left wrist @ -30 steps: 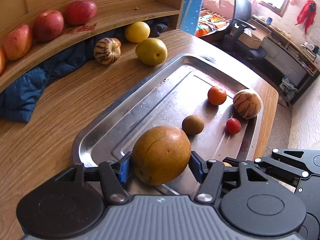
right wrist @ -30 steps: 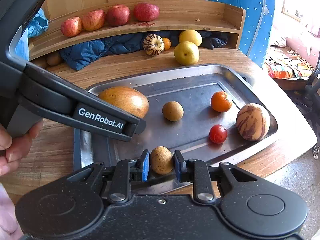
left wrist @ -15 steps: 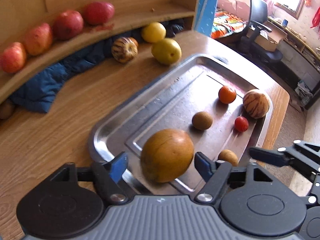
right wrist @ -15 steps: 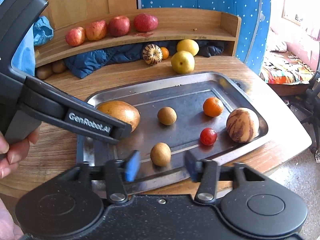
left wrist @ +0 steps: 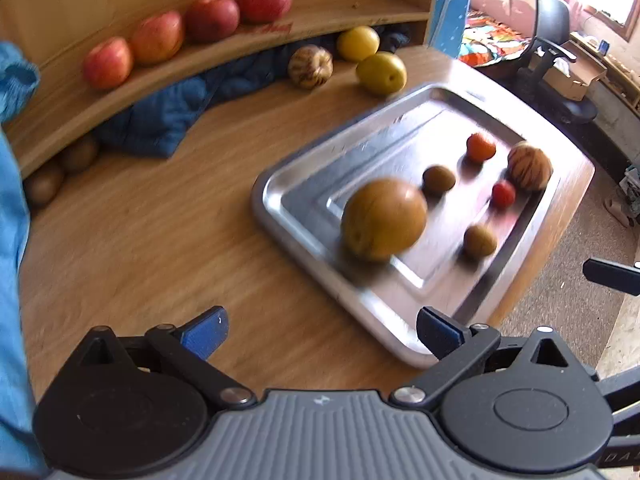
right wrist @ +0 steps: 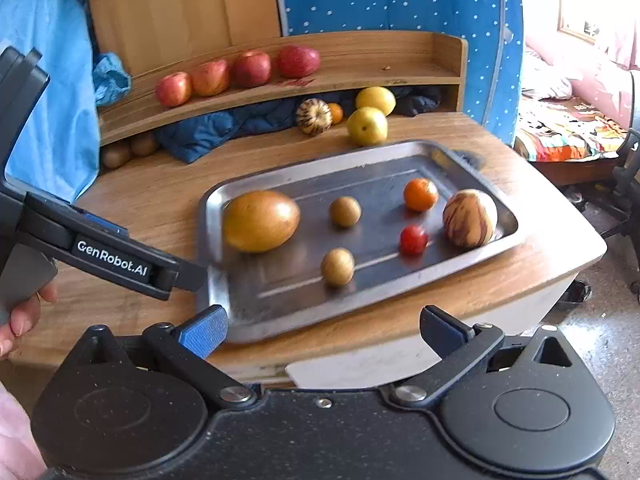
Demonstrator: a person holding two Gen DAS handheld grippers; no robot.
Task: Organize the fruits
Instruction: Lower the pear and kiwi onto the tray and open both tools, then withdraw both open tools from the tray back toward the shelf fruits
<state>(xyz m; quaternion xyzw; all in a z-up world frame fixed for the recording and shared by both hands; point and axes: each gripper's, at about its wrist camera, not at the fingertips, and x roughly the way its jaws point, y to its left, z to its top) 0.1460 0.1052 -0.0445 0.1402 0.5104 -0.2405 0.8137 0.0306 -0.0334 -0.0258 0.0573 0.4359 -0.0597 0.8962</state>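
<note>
A steel tray (right wrist: 248,320) (left wrist: 280,216) on the wooden table holds a large brown fruit (right wrist: 260,221) (left wrist: 383,218), two small brown fruits (right wrist: 345,211) (right wrist: 337,266), an orange (right wrist: 420,194), a red tomato (right wrist: 413,239) and a striped melon (right wrist: 469,218). My left gripper (left wrist: 320,332) hangs open and empty above the table, short of the tray's near corner. My right gripper (right wrist: 322,330) is open and empty too, held back over the table's front edge. The left gripper's arm (right wrist: 112,258) shows at the left of the right wrist view.
Several red apples (right wrist: 236,72) line the curved wooden shelf (right wrist: 400,76). Below it lie two yellow fruits (right wrist: 367,125), a striped melon (right wrist: 314,116), a small orange (right wrist: 335,113), blue cloth (right wrist: 224,128) and brown fruits (right wrist: 116,154). An office chair (left wrist: 556,40) stands beyond the table.
Both grippers opened, released the large brown fruit and a small brown fruit onto the tray, then pulled back from it toward me.
</note>
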